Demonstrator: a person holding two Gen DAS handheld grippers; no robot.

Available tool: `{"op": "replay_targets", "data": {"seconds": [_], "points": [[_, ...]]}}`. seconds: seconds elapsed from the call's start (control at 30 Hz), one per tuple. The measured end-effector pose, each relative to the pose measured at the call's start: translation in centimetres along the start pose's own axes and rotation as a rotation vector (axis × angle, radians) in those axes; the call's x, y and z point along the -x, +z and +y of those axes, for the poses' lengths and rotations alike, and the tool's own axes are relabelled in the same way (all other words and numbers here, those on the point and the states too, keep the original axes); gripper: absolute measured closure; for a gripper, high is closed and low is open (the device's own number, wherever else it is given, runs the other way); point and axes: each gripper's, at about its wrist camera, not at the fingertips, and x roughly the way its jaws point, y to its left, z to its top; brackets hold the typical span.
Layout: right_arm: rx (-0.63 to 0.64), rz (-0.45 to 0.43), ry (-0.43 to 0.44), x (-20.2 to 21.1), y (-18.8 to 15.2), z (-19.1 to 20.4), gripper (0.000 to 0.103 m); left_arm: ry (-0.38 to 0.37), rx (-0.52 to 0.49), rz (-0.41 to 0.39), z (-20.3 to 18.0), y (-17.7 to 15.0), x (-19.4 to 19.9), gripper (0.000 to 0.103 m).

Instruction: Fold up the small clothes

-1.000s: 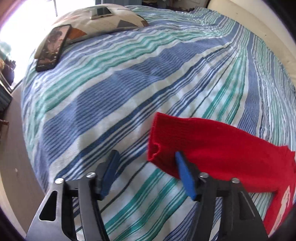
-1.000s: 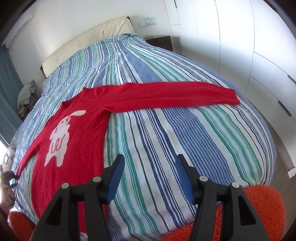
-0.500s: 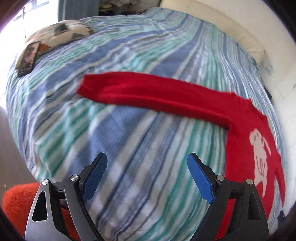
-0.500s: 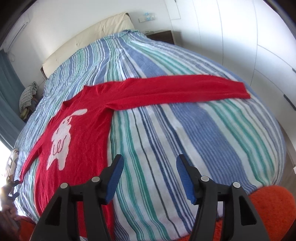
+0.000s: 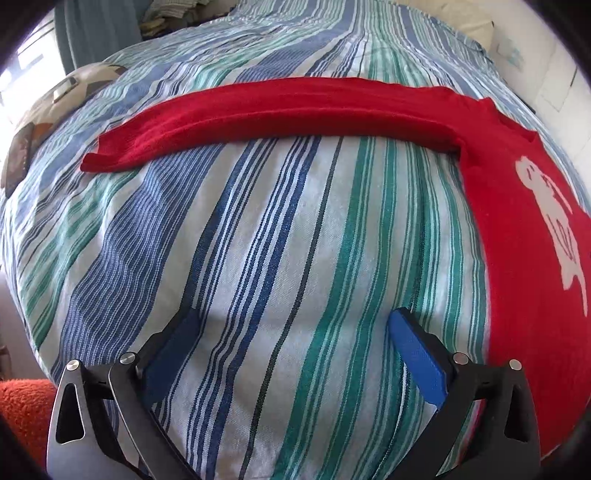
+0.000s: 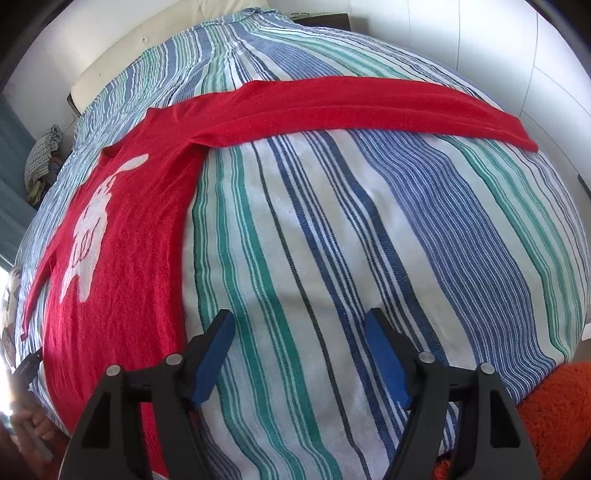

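A red knit sweater (image 6: 122,266) with a white rabbit motif lies flat, front up, at the left of the right wrist frame. One long sleeve (image 6: 369,107) stretches straight toward the upper right; the other sleeve (image 5: 280,114) crosses the left wrist frame's upper half.

We look through two fisheye cameras, each mounted behind its own hand-held gripper and aimed steeply down along the fingers at the bed (image 5: 258,258). In the left wrist view the left hand-held gripper (image 5: 291,354) fills the lower frame, close above the striped cover, with the headboard (image 5: 458,18) at upper right. In the right wrist view the right hand-held gripper (image 6: 299,354) sits likewise low in frame, the headboard (image 6: 155,40) at upper left. Both views share the red sweater (image 5: 517,258) (image 6: 122,258): right edge in the left view, left side in the right view.
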Motion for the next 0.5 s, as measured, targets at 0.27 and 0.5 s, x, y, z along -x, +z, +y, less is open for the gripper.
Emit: {"op": "replay_targets", "data": {"seconds": [0.27, 0.5], "points": [[-0.028, -0.005, 0.025, -0.06, 0.11, -0.35, 0.028, 0.005, -0.006, -0.017, -0.26, -0.47, 0.00, 0.000], [-0.022, -0.007, 0.021, -0.08, 0.06, -0.26, 0.026, 0.010, -0.009, -0.025, -0.36, -0.74, 0.13, 0.000]]}}
